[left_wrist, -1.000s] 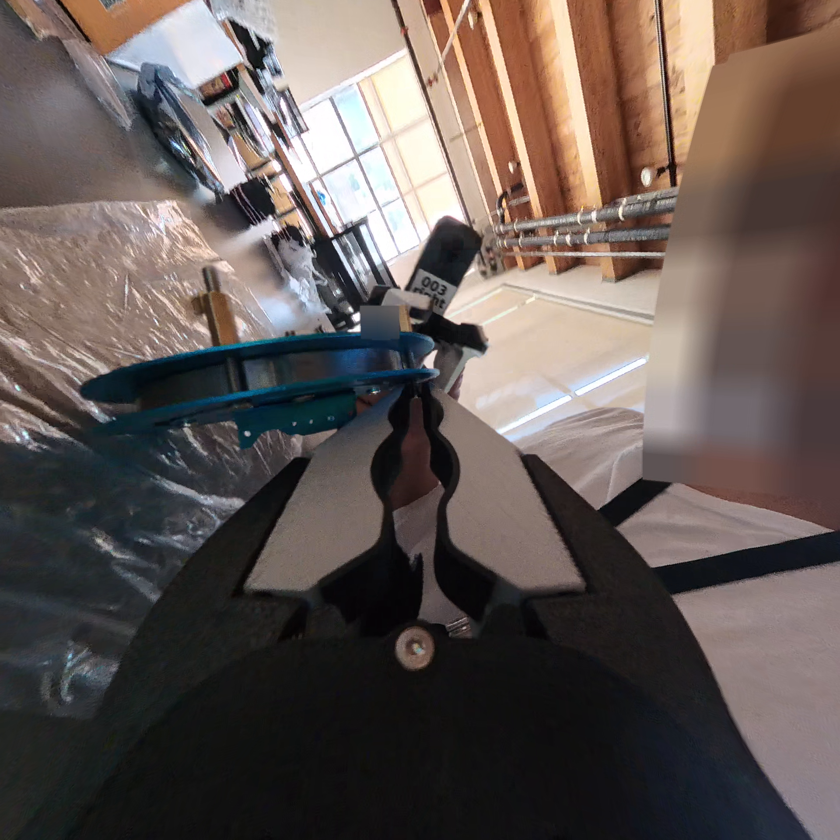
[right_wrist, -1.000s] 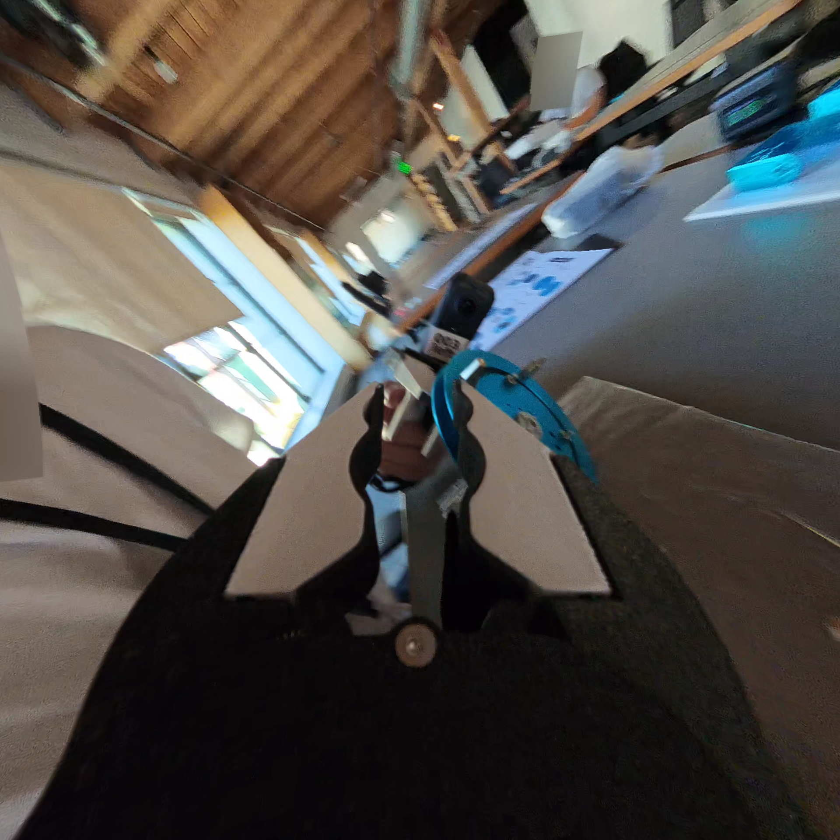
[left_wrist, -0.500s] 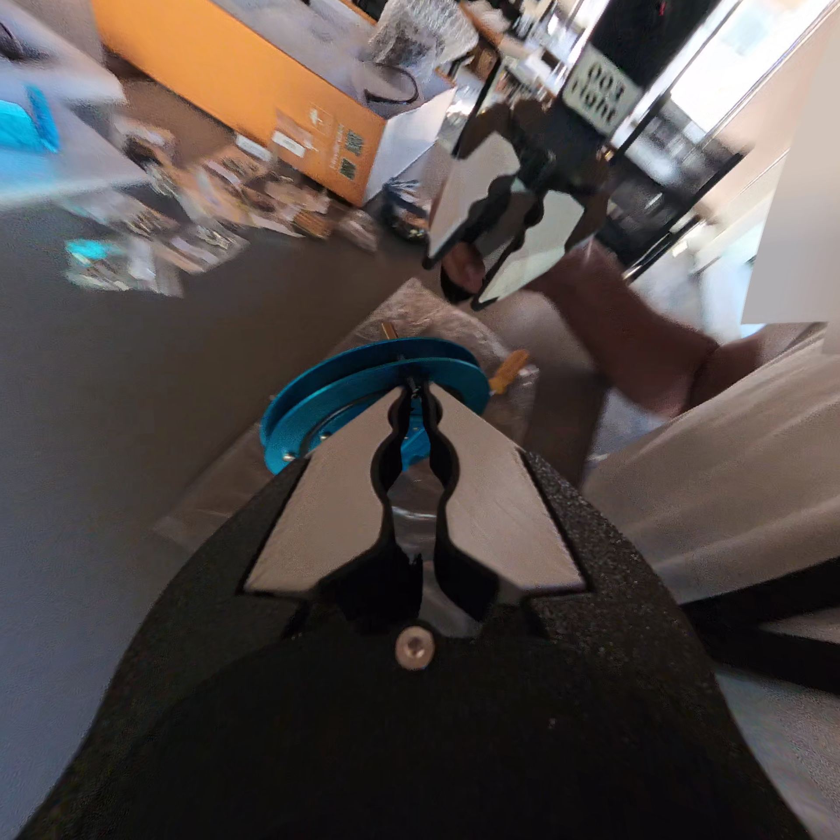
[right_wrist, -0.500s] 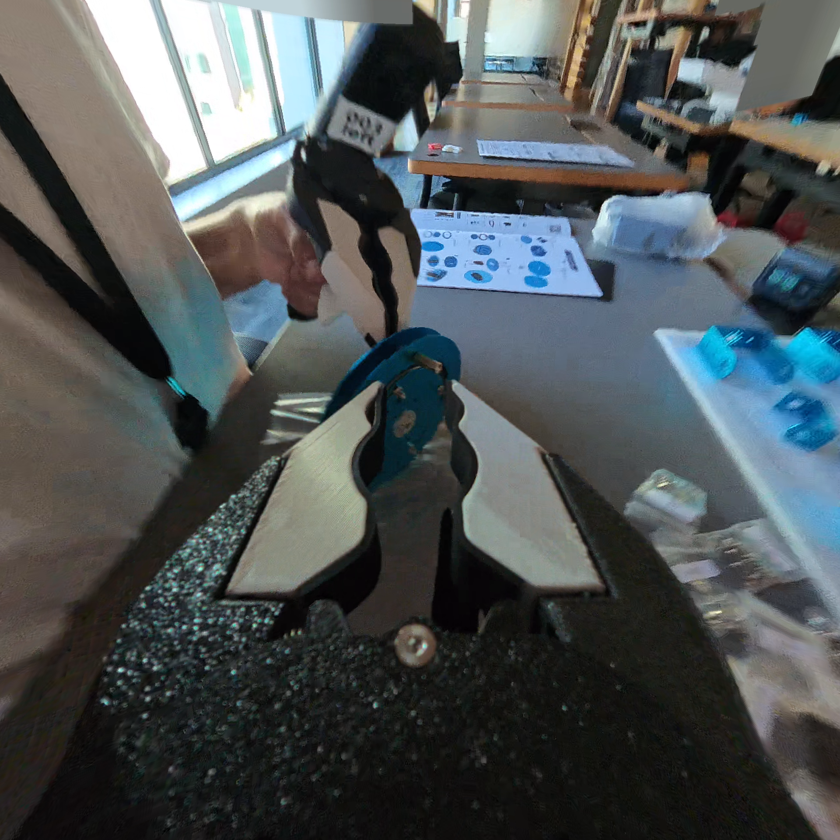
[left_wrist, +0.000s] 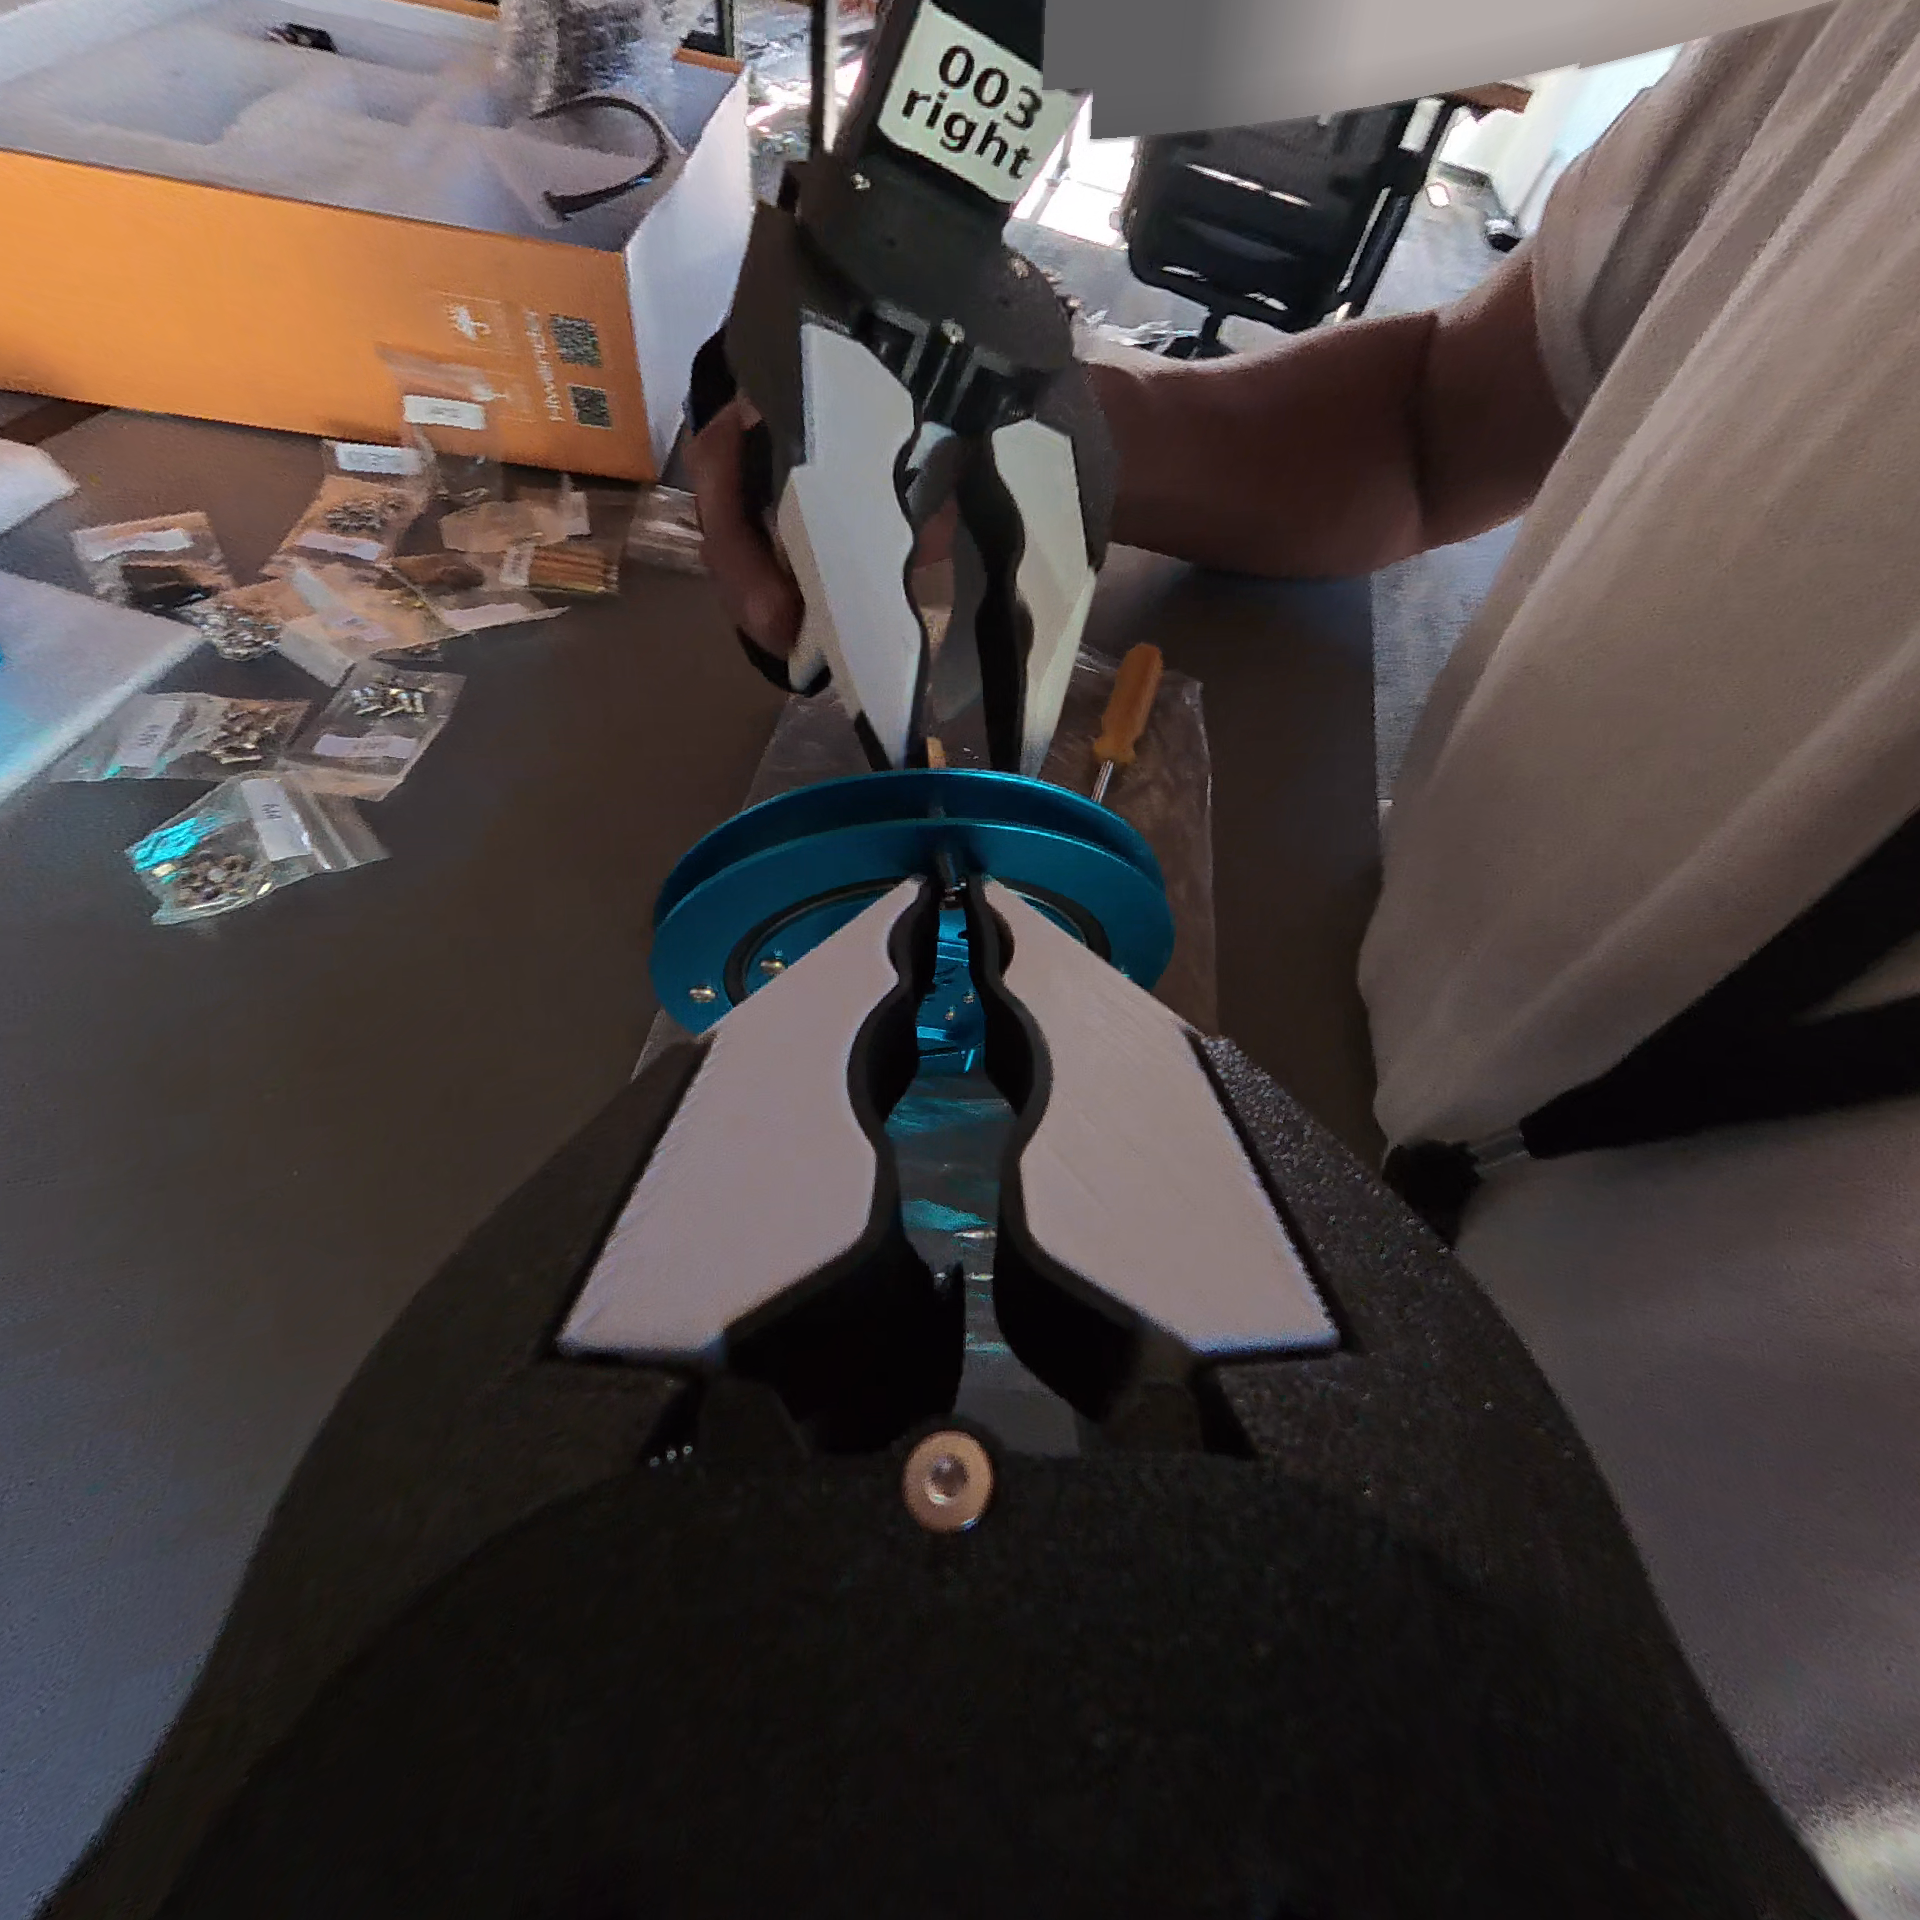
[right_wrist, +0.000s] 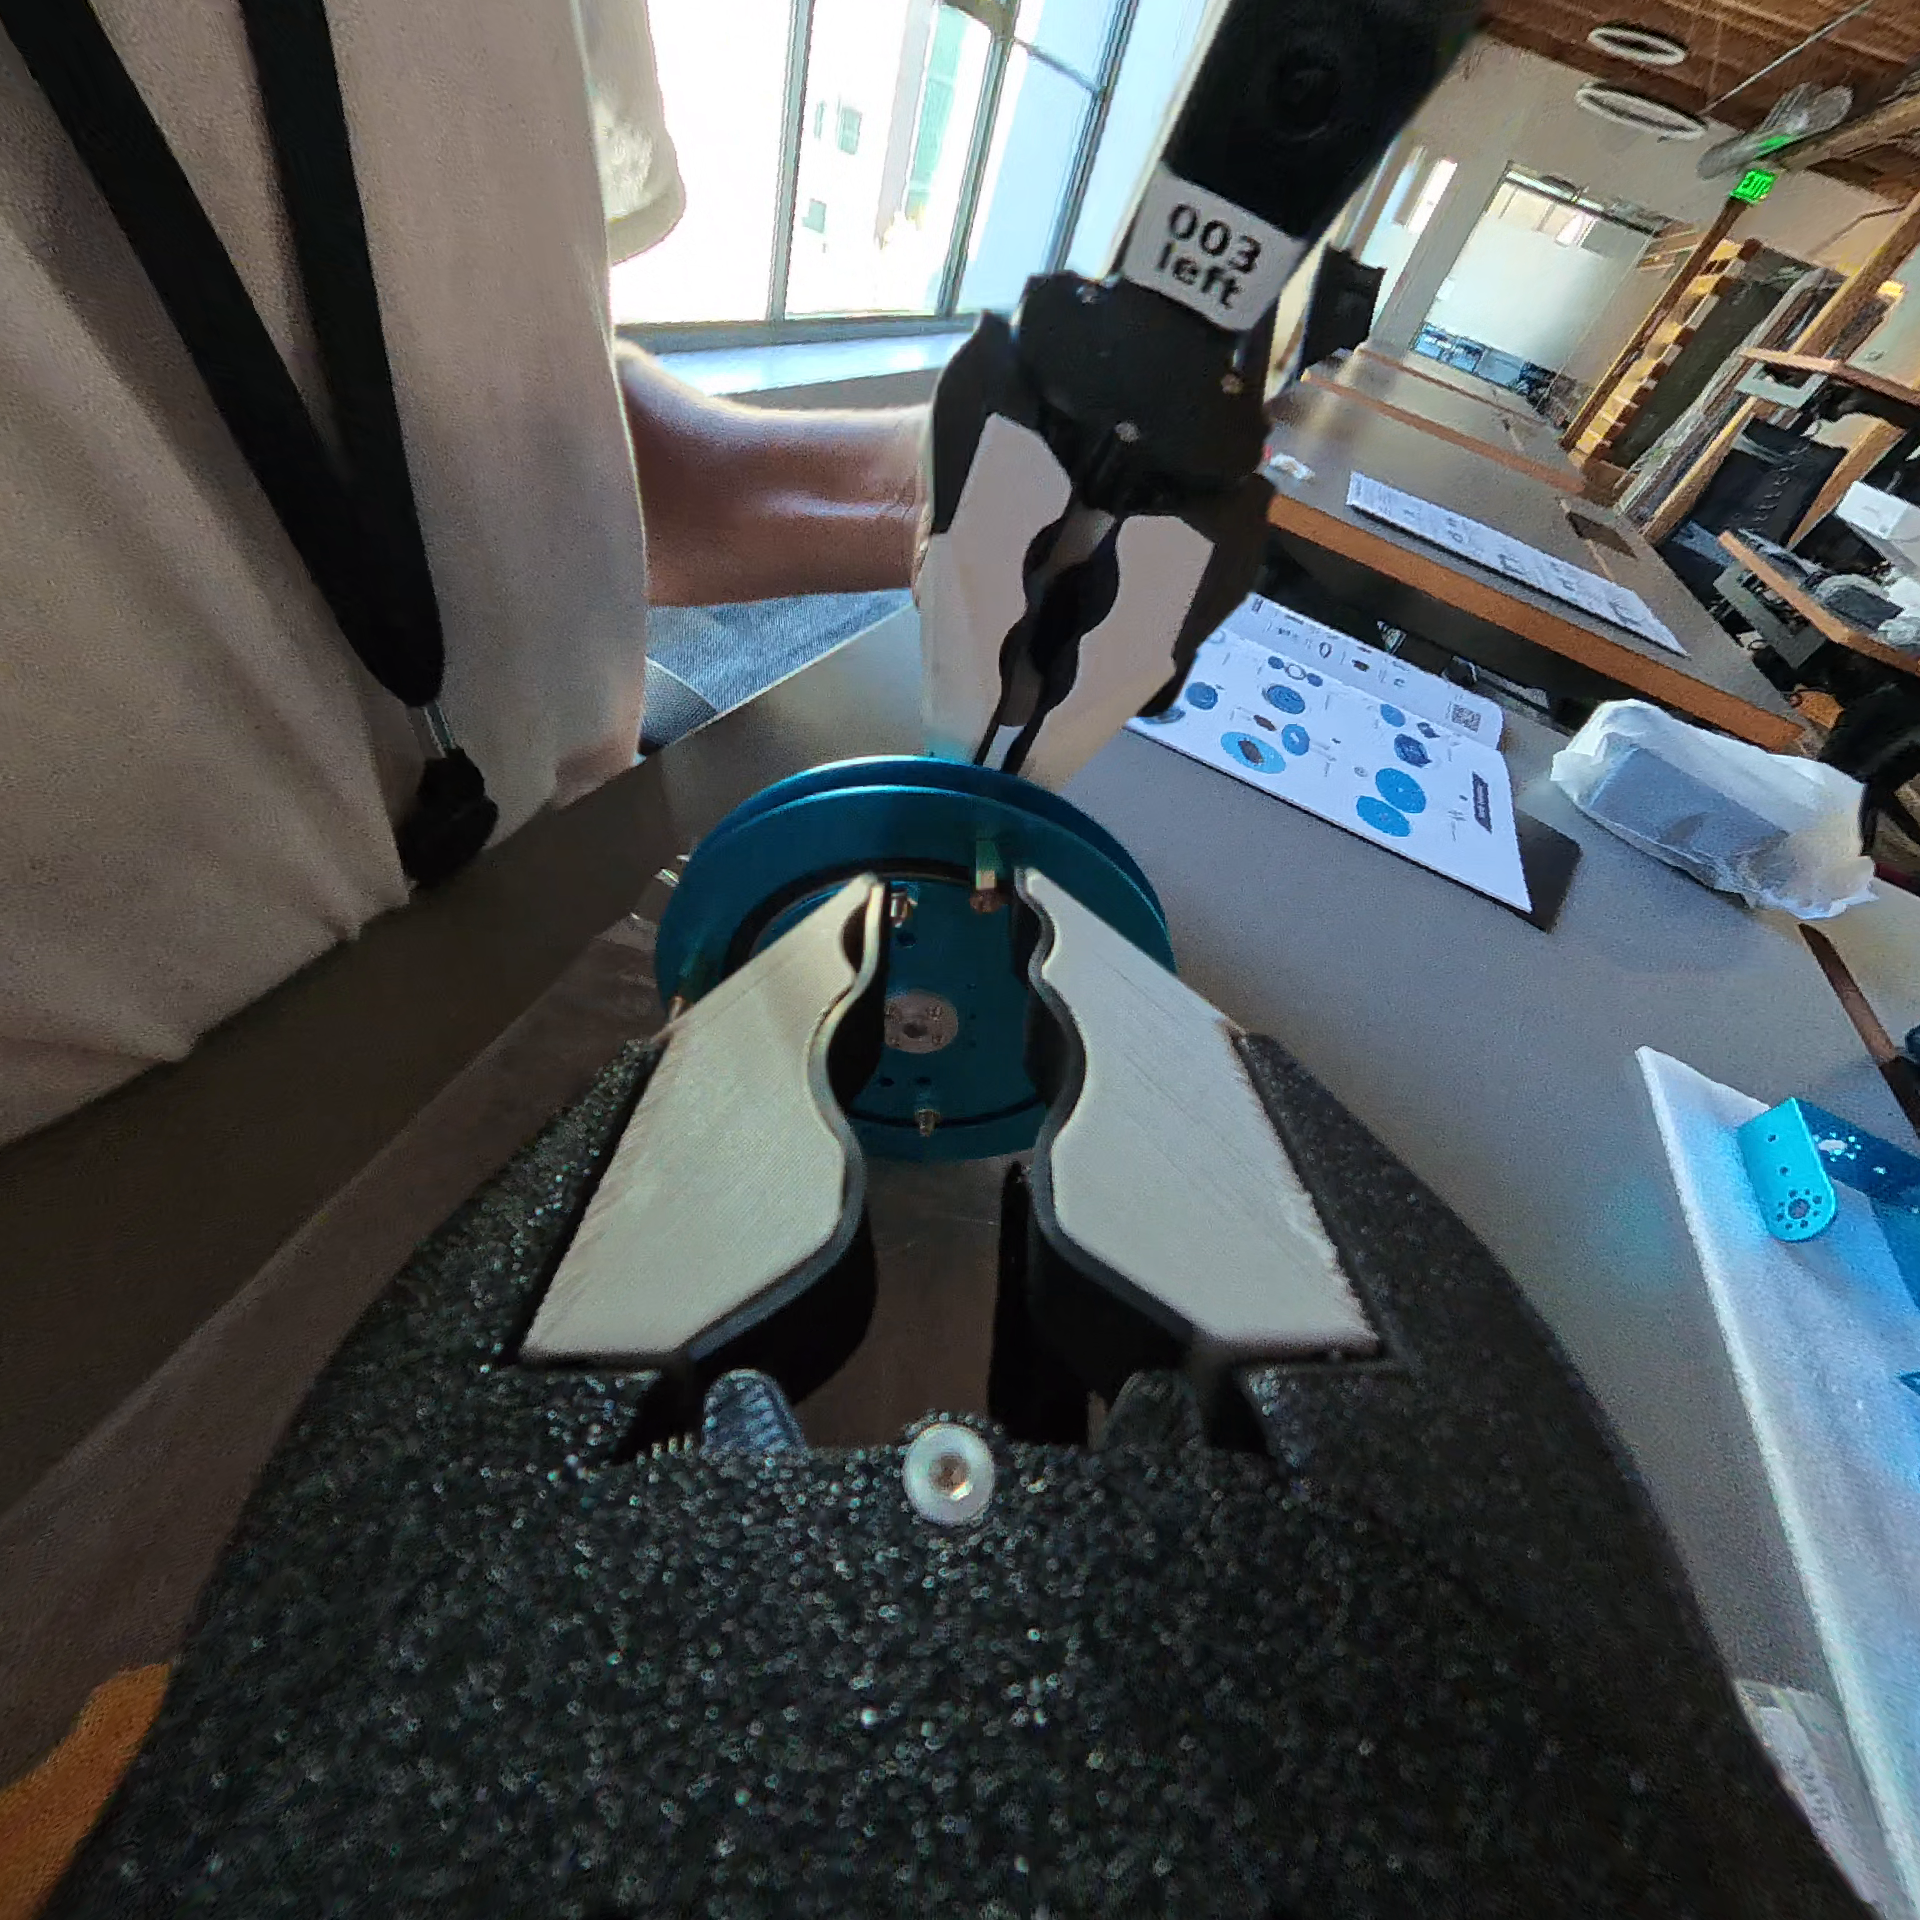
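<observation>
Fingers (left_wrist: 831, 1049) on the left gripper (left_wrist: 943, 883) pinch the teal pulley (right_wrist: 914, 831), right gripper (right_wrist: 951, 894) open around it, over a grey surface (left_wrist: 364, 1039) by windows (right_wrist: 831, 156).

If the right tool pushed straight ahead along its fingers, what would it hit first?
Most likely the blue disc assembly: the right tool is open with its fingertips at the disc's inner hub, seemingly just short of contact, though depth is unclear. The left tool sits beyond it.

Dark table (left_wrist: 312, 1039) bears orange box (left_wrist: 312, 281), parts bags (left_wrist: 249, 842).
</observation>
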